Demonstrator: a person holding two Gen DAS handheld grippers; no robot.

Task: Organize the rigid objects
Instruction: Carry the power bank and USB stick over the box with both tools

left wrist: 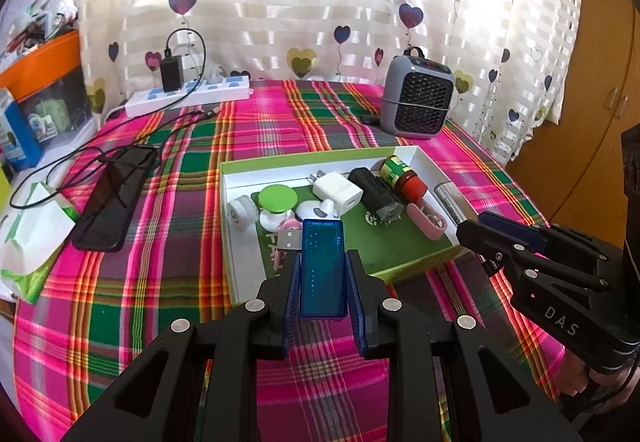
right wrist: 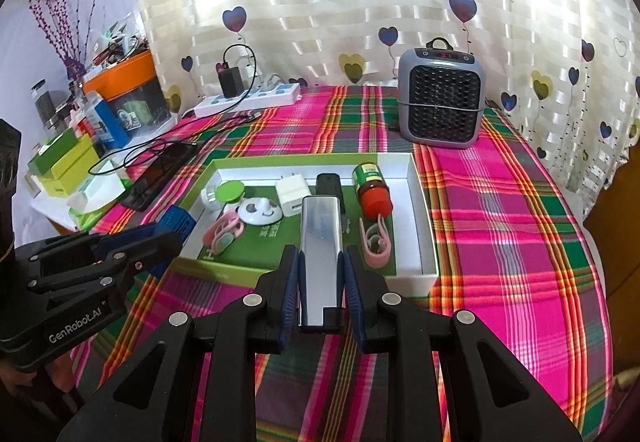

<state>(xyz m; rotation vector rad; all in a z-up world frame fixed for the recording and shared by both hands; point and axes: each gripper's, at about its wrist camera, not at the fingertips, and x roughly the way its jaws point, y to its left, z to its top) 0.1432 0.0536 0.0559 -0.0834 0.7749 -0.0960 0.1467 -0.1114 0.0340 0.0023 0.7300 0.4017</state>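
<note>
Our left tongs [left wrist: 323, 282] are clamped on a blue USB stick [left wrist: 323, 266], its metal plug pointing left, held above the near edge of the box [left wrist: 320, 158]. Our right tongs [right wrist: 321, 282] grip a silver bar [right wrist: 321, 262], perhaps a power bank, also over the box's near edge. Inside the box we see a white charger [right wrist: 293, 197], a red-capped bottle [right wrist: 371, 190], a green-lidded jar [right wrist: 228, 192] and pink clips [right wrist: 376, 242]. The box sits on the plaid cloth [right wrist: 500, 222], with a grey heater [right wrist: 442, 98] well behind it.
</note>
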